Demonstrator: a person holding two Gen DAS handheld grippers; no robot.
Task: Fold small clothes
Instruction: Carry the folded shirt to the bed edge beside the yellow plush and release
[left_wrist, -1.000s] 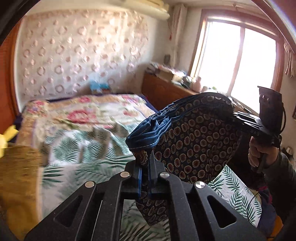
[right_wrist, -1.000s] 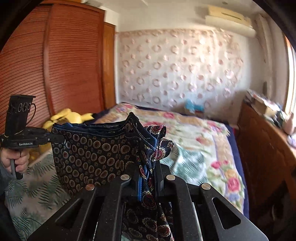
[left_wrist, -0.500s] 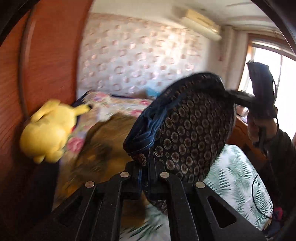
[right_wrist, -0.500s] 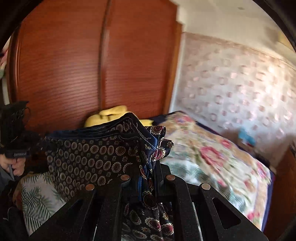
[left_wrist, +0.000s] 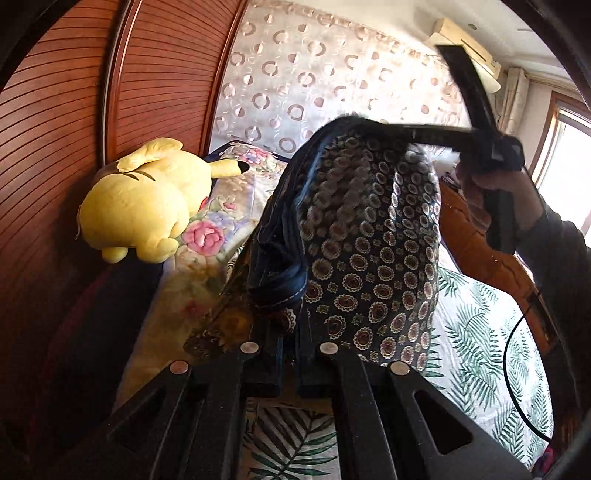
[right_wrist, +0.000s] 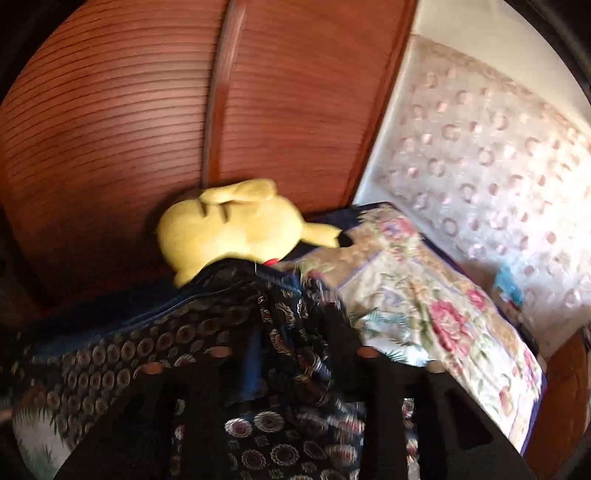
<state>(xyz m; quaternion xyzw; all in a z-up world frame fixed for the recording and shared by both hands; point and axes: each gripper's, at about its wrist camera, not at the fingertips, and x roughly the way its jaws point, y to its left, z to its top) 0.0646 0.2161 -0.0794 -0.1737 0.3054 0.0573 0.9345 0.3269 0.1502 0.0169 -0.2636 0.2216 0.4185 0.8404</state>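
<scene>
A small dark blue garment (left_wrist: 369, 251) printed with round medallions hangs in the air between both grippers. My left gripper (left_wrist: 290, 354) is shut on its banded edge, low in the left wrist view. The right gripper (left_wrist: 410, 134) shows there at upper right, held by a hand, pinching the cloth's far top corner. In the blurred right wrist view the same garment (right_wrist: 192, 347) drapes over my right gripper (right_wrist: 291, 354), which is shut on it. The cloth hangs above the bed.
A yellow plush toy (left_wrist: 144, 203) lies at the bed's head next to the slatted wooden wardrobe (left_wrist: 66, 122). A floral quilt (right_wrist: 436, 306) and a leaf-print sheet (left_wrist: 476, 332) cover the bed. A wooden bed frame (left_wrist: 480, 258) runs on the right.
Both grippers have swung left with the garment, from facing the window and bed to facing the wardrobe and plush toy. Both grips on the cloth are unchanged.
</scene>
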